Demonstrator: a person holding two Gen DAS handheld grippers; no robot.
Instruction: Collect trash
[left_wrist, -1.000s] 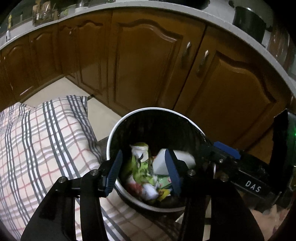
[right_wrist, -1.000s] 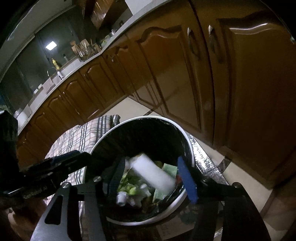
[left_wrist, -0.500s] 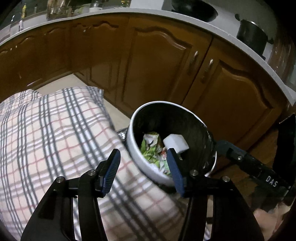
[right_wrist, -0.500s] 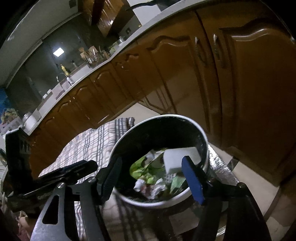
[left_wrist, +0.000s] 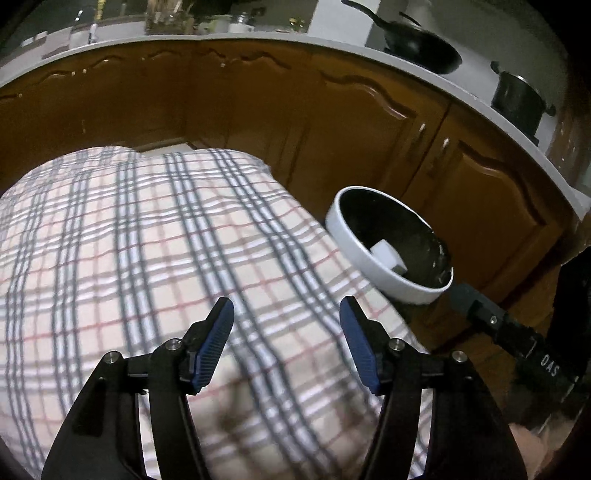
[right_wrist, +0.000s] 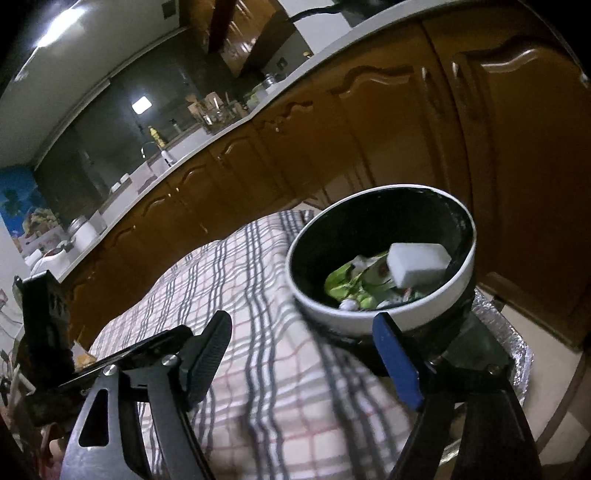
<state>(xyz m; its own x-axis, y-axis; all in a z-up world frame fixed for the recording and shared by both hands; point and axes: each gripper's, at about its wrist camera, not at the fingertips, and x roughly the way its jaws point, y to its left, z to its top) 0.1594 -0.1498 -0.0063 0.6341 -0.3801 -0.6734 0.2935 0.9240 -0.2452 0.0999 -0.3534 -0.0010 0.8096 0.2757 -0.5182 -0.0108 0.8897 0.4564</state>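
Observation:
A round white bin with a black liner (left_wrist: 369, 254) (right_wrist: 458, 273) stands beside the checked table. Inside lie a white foam block (left_wrist: 388, 256) (right_wrist: 417, 264) and green and white wrappers (right_wrist: 351, 284). My left gripper (left_wrist: 286, 343) is open and empty above the checked tablecloth (left_wrist: 147, 240), left of the bin. My right gripper (right_wrist: 306, 354) is open and empty, in front of the bin and over the cloth's edge (right_wrist: 258, 295). Each gripper shows in the other's view, the right one (left_wrist: 517, 339) and the left one (right_wrist: 55, 332).
Brown wooden cabinet doors (left_wrist: 369, 122) (right_wrist: 517, 147) run behind the bin under a pale countertop (left_wrist: 258, 37). A black pan (left_wrist: 417, 44) and a pot (left_wrist: 517, 99) sit on the counter. Silver foil (right_wrist: 506, 332) lies on the floor under the bin.
Both grippers have pulled back and up from over the bin, to the left over the tablecloth. The bin now sits farther off to the right. The foam block stays in it.

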